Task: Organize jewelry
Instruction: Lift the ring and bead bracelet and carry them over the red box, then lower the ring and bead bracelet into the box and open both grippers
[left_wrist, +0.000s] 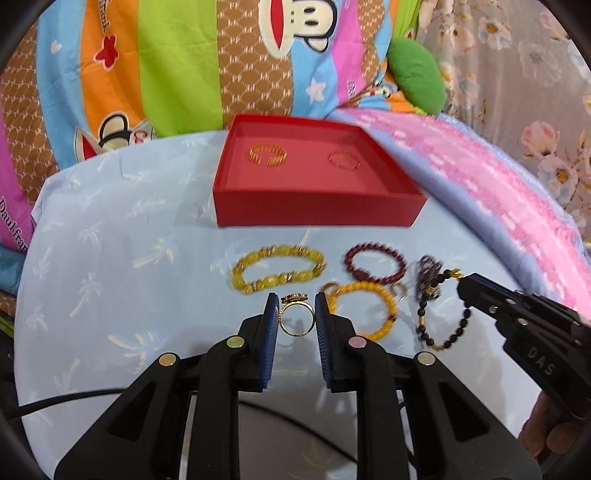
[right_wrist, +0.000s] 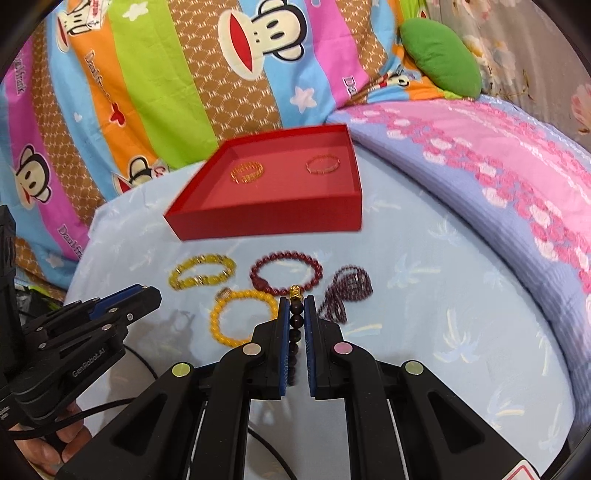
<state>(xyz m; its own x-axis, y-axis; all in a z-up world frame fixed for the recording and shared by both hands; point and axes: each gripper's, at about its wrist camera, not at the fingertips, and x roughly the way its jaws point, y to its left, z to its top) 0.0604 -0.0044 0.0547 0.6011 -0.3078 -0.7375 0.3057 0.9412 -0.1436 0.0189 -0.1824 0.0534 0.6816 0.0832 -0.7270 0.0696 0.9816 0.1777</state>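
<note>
My left gripper (left_wrist: 295, 312) is shut on a gold ring (left_wrist: 295, 321) just above the blue cloth. My right gripper (right_wrist: 296, 308) is shut on a black bead bracelet (right_wrist: 295, 317) with a gold charm; the bracelet hangs from it in the left wrist view (left_wrist: 443, 317). A red box (left_wrist: 317, 210) holds a gold bangle (left_wrist: 267, 154) and a thin pink bracelet (left_wrist: 344, 159). In front of the box lie a yellow bead bracelet (left_wrist: 279, 273), a dark red bead bracelet (left_wrist: 375, 264), an orange bead bracelet (left_wrist: 364, 308) and a purple bead strand (right_wrist: 347, 288).
The light blue cloth (left_wrist: 110, 258) covers the surface. A striped cartoon blanket (left_wrist: 166, 66) rises behind it. A pink and lilac blanket (left_wrist: 498, 192) lies to the right, with a green cushion (left_wrist: 417, 74) above. A black cable (left_wrist: 66, 400) runs at the lower left.
</note>
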